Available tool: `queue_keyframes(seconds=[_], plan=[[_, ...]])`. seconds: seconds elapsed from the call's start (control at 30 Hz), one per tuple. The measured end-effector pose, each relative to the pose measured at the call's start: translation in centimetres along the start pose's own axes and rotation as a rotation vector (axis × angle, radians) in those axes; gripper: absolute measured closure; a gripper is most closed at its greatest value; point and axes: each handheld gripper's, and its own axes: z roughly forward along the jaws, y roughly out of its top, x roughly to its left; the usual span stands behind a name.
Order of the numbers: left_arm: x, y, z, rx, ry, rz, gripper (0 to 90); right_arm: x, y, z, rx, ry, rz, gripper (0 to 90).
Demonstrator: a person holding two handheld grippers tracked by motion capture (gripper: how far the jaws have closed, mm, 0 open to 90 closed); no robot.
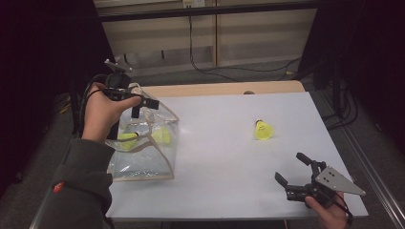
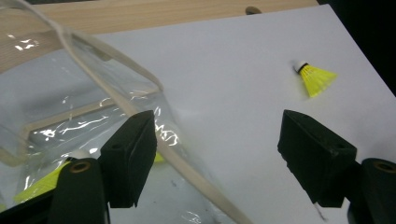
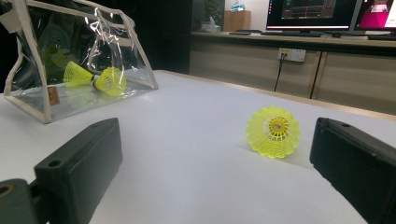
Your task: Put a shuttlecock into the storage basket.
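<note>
1. The bag (image 1: 143, 148), clear plastic with cream trim, stands on the left part of the white surface (image 1: 224, 143), its top open and its strap (image 2: 116, 88) arching over the mouth.
2. Two yellow shuttlecocks (image 3: 95, 78) lie inside the bag on its floor, side by side and close enough to look as if they touch.
3. A third shuttlecock (image 1: 263, 130) lies alone on the surface, well apart from the bag, toward the right and far side; in the right gripper view its open skirt faces the camera.
4. The left gripper (image 1: 136, 105) hangs above the bag's open top, held in a hand (image 1: 102, 112) that comes out of a grey sleeve (image 1: 81, 181).
5. Its jaws stand fairly wide with nothing pinched between them. In the left gripper view one jaw sits over the bag's wall near the strap and the other over bare surface; neither pad presses on anything that I can see.
6. The right gripper (image 1: 295, 168) rests low at the near right corner of the surface, pointing toward the lone shuttlecock.
7. Its jaws are spread wide and empty. In the right gripper view the shuttlecock shows between them but farther off, untouched.
</note>
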Motion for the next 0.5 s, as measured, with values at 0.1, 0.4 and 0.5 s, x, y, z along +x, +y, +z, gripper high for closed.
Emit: queue_keyframes(seconds=[0.1, 0.4, 0.5], plan=[[-0.6, 0.1, 0.3, 0.006, -0.015, 0.019, 26.6, 0.0, 0.0, 0.0, 0.001, 0.000, -0.001, 2.1], [-2.3, 0.2, 1.2, 0.040, -0.064, 0.067, 22.7, 0.1, 0.0, 0.0, 0.001, 0.001, 0.003, 2.1], [-2.7, 0.2, 1.4, 0.047, -0.073, 0.076, 21.7, 0.0, 0.0, 0.0, 0.002, 0.001, -0.001, 2.1]])
